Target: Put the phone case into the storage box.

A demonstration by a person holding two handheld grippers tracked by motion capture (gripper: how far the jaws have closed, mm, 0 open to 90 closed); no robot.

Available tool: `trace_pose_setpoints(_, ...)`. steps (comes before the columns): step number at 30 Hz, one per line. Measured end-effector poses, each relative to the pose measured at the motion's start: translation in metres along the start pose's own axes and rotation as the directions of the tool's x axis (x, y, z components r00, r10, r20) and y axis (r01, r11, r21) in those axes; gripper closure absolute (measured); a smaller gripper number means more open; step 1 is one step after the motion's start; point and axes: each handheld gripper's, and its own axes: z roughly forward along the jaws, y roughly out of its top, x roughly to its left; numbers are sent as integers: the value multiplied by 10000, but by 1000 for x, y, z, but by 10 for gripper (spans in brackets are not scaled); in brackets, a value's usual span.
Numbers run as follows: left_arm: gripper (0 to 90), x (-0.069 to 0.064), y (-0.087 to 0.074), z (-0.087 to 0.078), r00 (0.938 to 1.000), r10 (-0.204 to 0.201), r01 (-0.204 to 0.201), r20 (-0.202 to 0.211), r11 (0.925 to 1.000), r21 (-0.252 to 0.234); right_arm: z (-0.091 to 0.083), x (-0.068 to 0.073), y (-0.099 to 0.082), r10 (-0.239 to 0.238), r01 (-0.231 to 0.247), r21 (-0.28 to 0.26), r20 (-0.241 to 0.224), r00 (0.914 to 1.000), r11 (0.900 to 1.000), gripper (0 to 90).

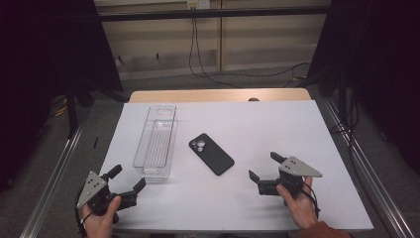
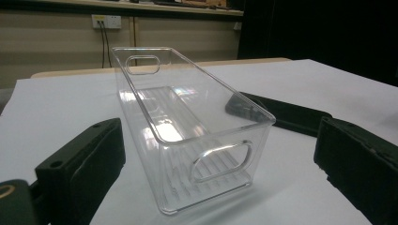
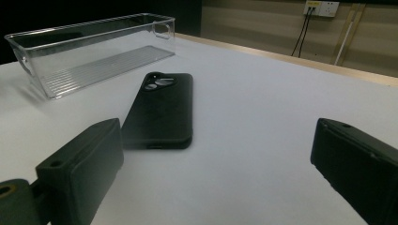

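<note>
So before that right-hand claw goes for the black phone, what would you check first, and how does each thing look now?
1. Right gripper jaws apart, nothing between them: ok.
2. Flat black phone lying camera side up on the white table sheet, free of other things: ok.
3. Phone lined up between the right jaws: not ok; in the right gripper view it sits towards the left jaw.
4. Clear rectangular plastic bin empty and upright: ok.
5. Left gripper open, short of the bin's near end: ok.
6. Phone fits the bin: cannot tell.

black phone (image 1: 211, 153) flat, camera side up, angled mid-table. clear plastic bin (image 1: 156, 141) upright just left of it, looks empty; not touching.
</note>
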Motion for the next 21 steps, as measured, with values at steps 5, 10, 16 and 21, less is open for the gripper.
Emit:
trace_pose_setpoints(5, 23, 0, 0, 0, 10000, -1, 1, 26, 10000, -10, 10, 2, 5, -177, 178, 58, -147, 9997, 9998, 30)
trace_pose_setpoints(10, 24, 0, 0, 0, 10000, -14, 14, 50, 10000, -3, 19, 3, 11, -402, 402, 113, -24, 9992, 9991, 28)
trace_pose_setpoints(16, 23, -1, 0, 0, 9999, -31, 30, 108, 10000, 50, 32, 4, 20, -293, 295, 40, -260, 9992, 9996, 21)
trace_pose_setpoints(21, 23, 0, 0, 1, 9999, -23, 22, 125, 10000, 52, 42, 6, 25, -373, 377, 80, -416, 9984, 9993, 17)
